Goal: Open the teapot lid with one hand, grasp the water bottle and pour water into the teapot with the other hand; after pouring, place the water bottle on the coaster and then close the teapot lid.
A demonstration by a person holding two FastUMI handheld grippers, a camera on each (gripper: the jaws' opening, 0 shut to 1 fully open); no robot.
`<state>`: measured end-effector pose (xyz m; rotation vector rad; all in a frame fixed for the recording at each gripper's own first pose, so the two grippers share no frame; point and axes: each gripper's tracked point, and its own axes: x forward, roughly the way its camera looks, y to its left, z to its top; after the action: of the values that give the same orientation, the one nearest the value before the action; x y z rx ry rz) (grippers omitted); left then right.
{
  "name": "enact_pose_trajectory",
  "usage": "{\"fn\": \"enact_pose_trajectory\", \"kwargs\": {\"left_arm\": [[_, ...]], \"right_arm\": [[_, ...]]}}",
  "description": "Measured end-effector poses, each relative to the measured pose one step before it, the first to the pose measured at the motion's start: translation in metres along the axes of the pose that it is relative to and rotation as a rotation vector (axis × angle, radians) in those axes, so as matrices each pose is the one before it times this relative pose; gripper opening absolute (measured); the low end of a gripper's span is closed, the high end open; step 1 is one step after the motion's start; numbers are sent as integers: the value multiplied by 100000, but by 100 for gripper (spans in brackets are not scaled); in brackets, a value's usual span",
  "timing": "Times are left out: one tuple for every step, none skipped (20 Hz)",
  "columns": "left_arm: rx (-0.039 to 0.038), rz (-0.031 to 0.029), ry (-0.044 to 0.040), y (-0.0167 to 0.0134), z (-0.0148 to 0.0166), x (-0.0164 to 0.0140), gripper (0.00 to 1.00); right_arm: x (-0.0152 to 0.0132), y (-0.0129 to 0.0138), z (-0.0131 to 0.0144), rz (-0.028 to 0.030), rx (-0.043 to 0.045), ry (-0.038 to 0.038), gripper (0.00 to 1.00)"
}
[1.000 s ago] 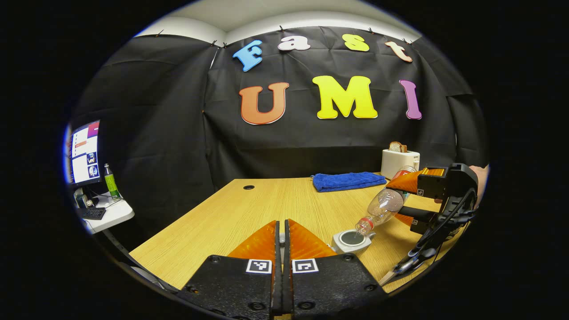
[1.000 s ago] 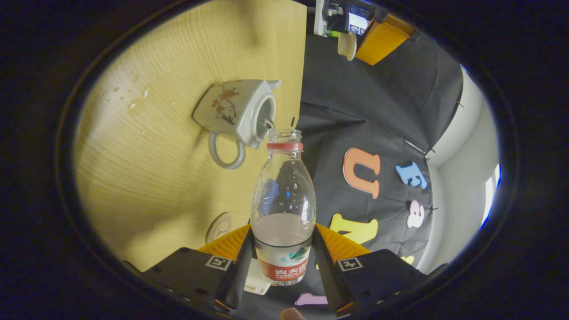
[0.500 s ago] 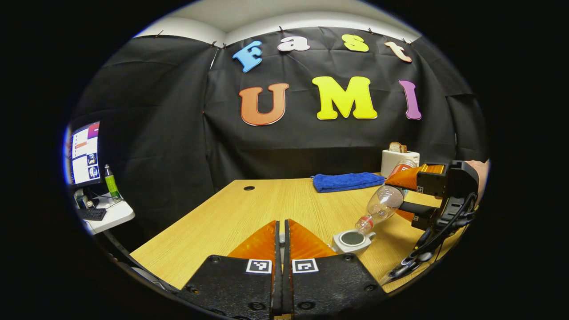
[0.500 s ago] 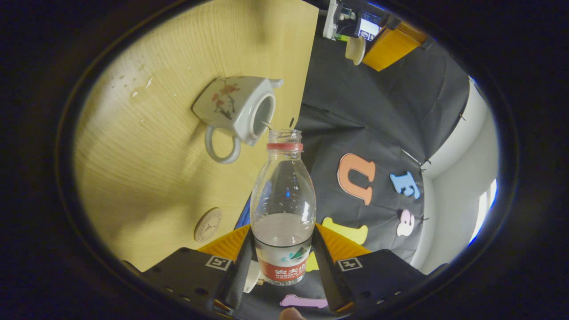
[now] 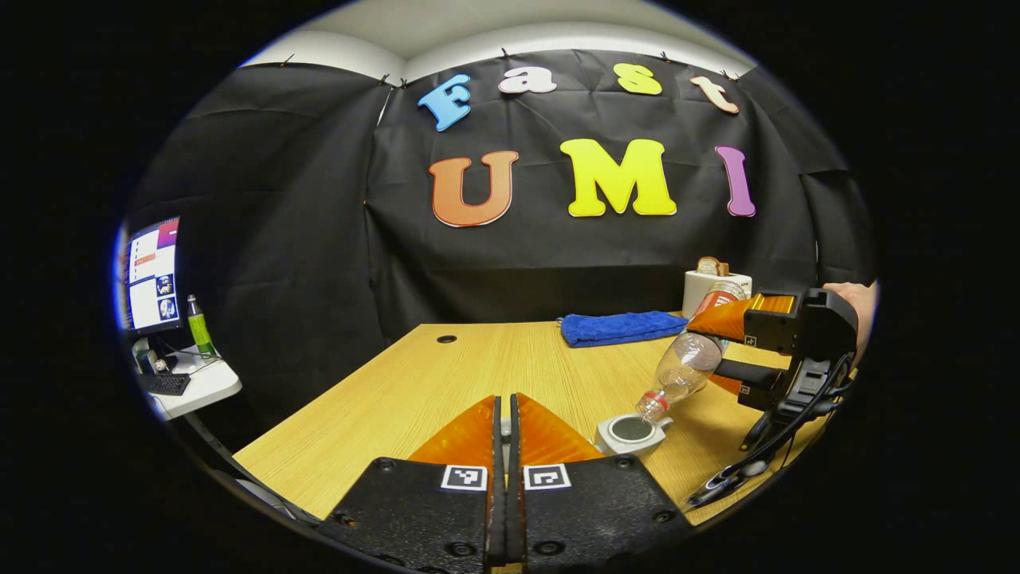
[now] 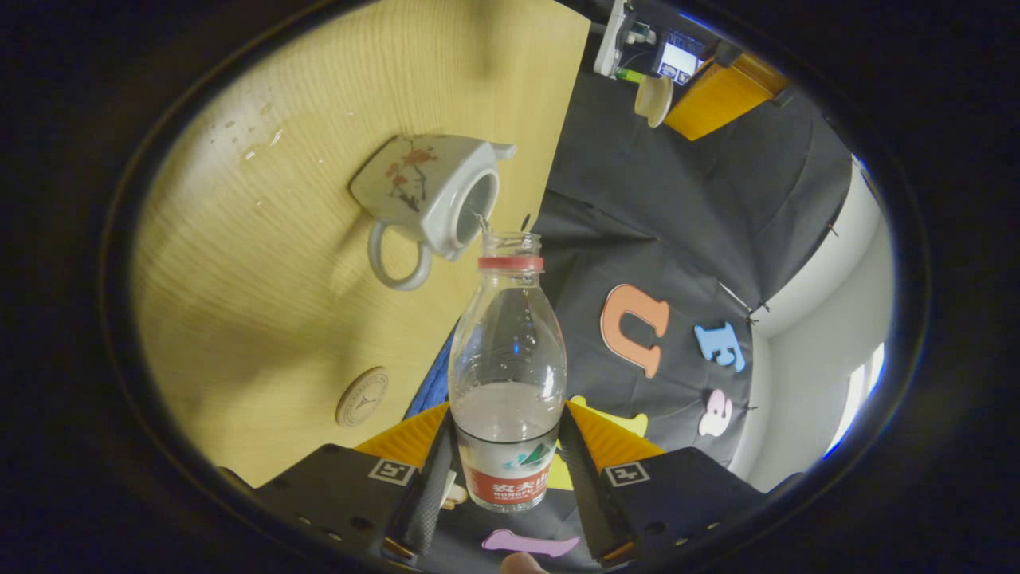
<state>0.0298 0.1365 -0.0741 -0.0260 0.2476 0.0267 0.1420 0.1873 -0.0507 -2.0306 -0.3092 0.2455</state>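
Bottle (image 6: pixel 508 375), tilted mouth-down over the open teapot (image 6: pixel 430 203) on the bench (image 5: pixel 446 375), sits clamped in the right gripper (image 6: pixel 508 470); left gripper (image 5: pixel 504 422) is closed on the lid (image 6: pixel 653 100).

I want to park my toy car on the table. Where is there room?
The wide bare wood left of the teapot, between the round cable hole and blue towel, is free. It is crowded by the tilted bottle and toaster.
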Motion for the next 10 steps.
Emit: {"fn": "enact_pose_trajectory", "kwargs": {"left_arm": [[-105,170,50,44,22,128,3],[-98,41,1,13,-31,30,3],[-28,-25,54,-6,-40,-99,3],[148,-20,12,-15,16,-21,3],[41,283,-175,117,66,9,3],[-241,-45,-44,5,46,-16,3],[-290,-147,51,42,-45,-17,3],[-88,63,224,28,-96,-20,3],[85,0,229,-29,-62,63,3],[43,5,126,15,-72,-12,3]], "right_arm": [[-2,-103,47,-269,-645,-236,72],[61,-68,134,-246,-758,-136,71],[-9,-123,70,-349,-843,-143,71],[115,-136,-7,-390,-722,-105,71],[3,-18,27,-5,-454,-70,71],[98,-57,179,16,-503,-221,71],[-59,-83,0,-254,-800,-76,71],[-34,-264,-4,-617,-1176,66,71],[-87,-321,32,-769,-1155,-117,71],[29,-130,34,-573,-1093,-188,71]]}}
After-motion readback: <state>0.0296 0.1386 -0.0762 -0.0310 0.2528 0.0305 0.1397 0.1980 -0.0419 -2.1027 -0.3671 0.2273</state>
